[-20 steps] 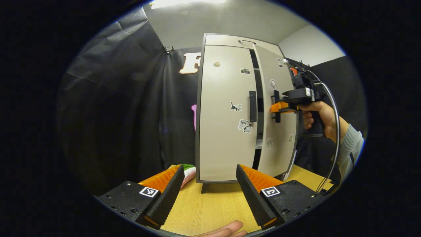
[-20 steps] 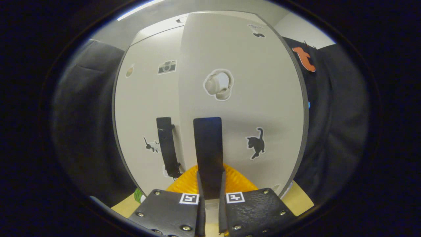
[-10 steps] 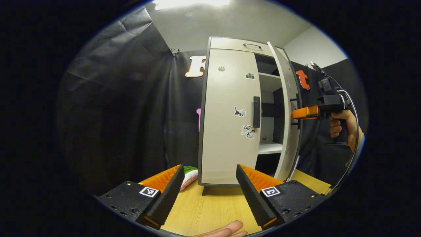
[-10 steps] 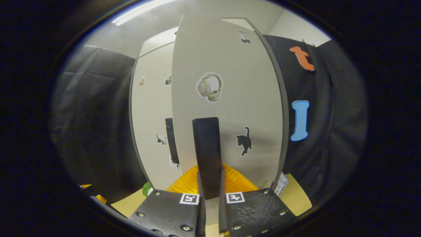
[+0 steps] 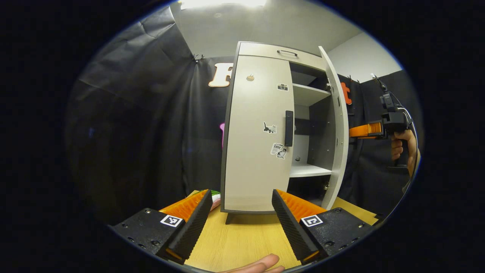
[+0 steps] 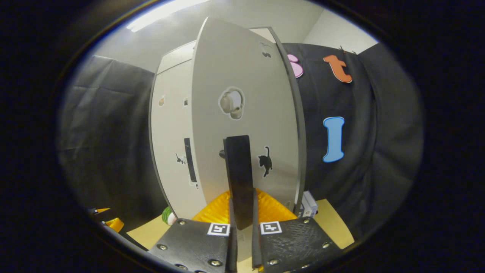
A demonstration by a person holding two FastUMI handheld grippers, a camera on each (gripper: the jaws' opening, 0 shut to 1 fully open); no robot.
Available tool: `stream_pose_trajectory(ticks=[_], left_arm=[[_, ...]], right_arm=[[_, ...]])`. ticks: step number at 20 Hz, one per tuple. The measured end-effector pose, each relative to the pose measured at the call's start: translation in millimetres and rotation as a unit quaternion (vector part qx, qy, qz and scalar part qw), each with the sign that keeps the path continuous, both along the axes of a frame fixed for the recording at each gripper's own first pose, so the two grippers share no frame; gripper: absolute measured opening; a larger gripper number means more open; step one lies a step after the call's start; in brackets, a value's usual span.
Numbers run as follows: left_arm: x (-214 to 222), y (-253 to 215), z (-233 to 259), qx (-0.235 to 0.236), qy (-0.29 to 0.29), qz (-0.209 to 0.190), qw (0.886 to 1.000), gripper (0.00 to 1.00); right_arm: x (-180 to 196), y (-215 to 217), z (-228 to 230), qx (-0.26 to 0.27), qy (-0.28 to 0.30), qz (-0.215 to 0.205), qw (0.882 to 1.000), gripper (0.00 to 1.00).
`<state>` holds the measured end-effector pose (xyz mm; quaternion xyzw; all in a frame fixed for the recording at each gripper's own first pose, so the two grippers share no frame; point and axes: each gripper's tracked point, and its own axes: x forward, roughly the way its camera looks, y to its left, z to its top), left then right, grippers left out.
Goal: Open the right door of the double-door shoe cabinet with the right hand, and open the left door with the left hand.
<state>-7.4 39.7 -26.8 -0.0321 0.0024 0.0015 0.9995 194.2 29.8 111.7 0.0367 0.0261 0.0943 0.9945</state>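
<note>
The pale grey shoe cabinet [image 5: 261, 53] stands on a wooden table. Its left door [image 5: 257, 132] is closed, and the black left handle [image 5: 289, 128] is free. The right door [image 5: 338, 125] is swung wide open and appears edge-on in the left gripper view. My right gripper [image 6: 241, 203] is shut on the right door's black handle [image 6: 238, 170], held out by a hand [image 5: 401, 148]. My left gripper [image 5: 240, 212] is open low over the table, well short of the cabinet, with nothing between its fingers.
White shelves [image 5: 308, 170] show inside the open half. A green, white and pink object [image 5: 216, 197] lies by the cabinet's left foot. A small box [image 6: 308, 203] sits by the right side of the base. The wooden table [image 5: 242, 242] runs toward me; a fingertip [image 5: 261, 263] shows at its near edge.
The right door has swung from a narrow gap to wide open, with my right gripper moving rightward on its handle. My left gripper has stayed put and open.
</note>
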Motion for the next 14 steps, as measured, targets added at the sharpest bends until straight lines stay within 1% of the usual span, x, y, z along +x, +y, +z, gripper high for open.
stream_pose_trajectory(ticks=[3, 6, 10, 14], left_arm=[[0.5, -3.8, -2.6, -0.001, 0.003, -0.007, 1.000, 0.98], [-1.5, -8.1, -7.2, -0.006, 0.008, -0.015, 1.000, 0.98], [-0.6, -14.2, -15.1, -0.003, 0.016, -0.021, 1.000, 0.98], [1.1, -31.0, -17.3, 0.001, 0.021, -0.040, 0.999, 0.98]], right_arm=[[-2.4, -4.9, 1.3, 0.000, -0.001, -0.003, 1.000, 0.15], [-7.2, -15.3, 2.6, -0.015, -0.005, -0.016, 1.000, 0.15], [-6.1, -40.4, 4.5, -0.036, -0.012, -0.047, 0.998, 0.14], [-4.1, -63.6, 5.3, -0.031, -0.014, -0.083, 0.996, 0.14]])
